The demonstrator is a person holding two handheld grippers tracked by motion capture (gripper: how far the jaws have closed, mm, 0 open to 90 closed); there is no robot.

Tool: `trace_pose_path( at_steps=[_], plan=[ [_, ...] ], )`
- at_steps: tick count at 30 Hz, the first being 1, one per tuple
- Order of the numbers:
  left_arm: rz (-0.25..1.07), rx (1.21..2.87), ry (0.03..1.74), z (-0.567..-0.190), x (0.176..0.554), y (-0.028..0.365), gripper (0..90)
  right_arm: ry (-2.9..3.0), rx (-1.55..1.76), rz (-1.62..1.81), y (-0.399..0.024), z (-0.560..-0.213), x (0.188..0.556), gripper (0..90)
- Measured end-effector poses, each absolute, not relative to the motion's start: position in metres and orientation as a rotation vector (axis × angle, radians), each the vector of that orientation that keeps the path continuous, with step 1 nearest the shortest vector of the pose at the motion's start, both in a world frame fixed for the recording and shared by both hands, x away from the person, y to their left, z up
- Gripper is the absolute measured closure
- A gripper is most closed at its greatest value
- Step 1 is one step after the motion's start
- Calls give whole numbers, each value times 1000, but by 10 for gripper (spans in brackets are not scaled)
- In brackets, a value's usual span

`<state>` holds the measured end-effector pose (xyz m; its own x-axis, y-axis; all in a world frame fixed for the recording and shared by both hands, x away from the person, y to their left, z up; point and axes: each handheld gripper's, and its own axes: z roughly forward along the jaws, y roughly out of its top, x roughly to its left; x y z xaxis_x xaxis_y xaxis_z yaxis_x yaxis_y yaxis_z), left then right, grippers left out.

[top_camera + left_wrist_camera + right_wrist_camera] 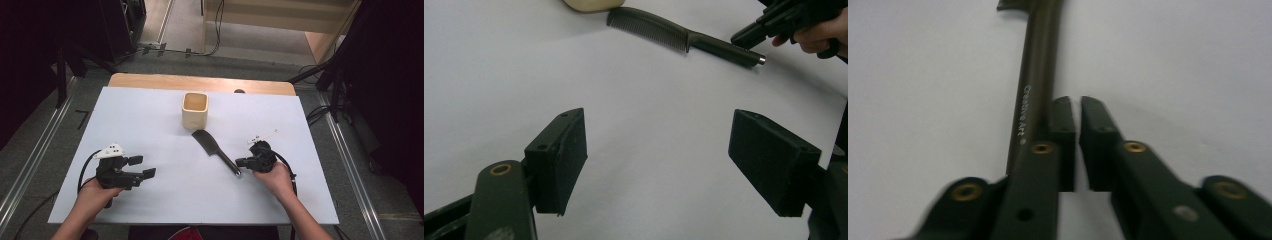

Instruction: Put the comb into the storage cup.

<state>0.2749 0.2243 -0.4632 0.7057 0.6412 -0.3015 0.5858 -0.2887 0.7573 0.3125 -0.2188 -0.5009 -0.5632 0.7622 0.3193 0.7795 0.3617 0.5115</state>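
Observation:
A black comb (215,150) lies at a slant in the middle of the white table (150,115), teeth end toward a cream square cup (195,110). My right gripper (240,162) is shut with nothing between its jaws, and its tips rest just beside the end of the comb's handle (1040,60). In the right gripper view the right gripper (1077,102) has the handle along its left jaw, outside the grip. My left gripper (143,166) is held wide open near the front left, well apart from the comb (674,34). Bare table shows between the pads of the left gripper (656,150).
The cup's base (591,4) sits just behind the comb's teeth. The other hand and right gripper (749,35) show at the far right of the left gripper view. Beyond the table's wooden back edge (200,82) are floor, cables and dark stands.

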Motion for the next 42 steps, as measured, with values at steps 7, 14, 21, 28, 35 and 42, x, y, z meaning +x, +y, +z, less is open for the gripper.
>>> trace_pose_path(
  at_steps=[7,14,21,28,35,42],
  plan=[
    [77,1969,943,-463,275,225,249,-2563,-1467,-1095,-228,-482,308,653],
    [62,1973,939,-464,275,224,249,-2524,-1449,-1188,-235,-471,300,465],
    [48,1997,916,-466,274,221,250,-2502,-1445,-1268,-245,-468,287,381],
    [50,1999,908,-465,273,221,263,-2525,-1416,-1276,-246,-469,275,328],
    [48,1987,894,-466,273,220,264,-2512,-1368,-1299,-251,-468,261,275],
    [54,1957,897,-465,272,221,276,-2510,-1383,-1300,-260,-475,250,268]
  ],
)
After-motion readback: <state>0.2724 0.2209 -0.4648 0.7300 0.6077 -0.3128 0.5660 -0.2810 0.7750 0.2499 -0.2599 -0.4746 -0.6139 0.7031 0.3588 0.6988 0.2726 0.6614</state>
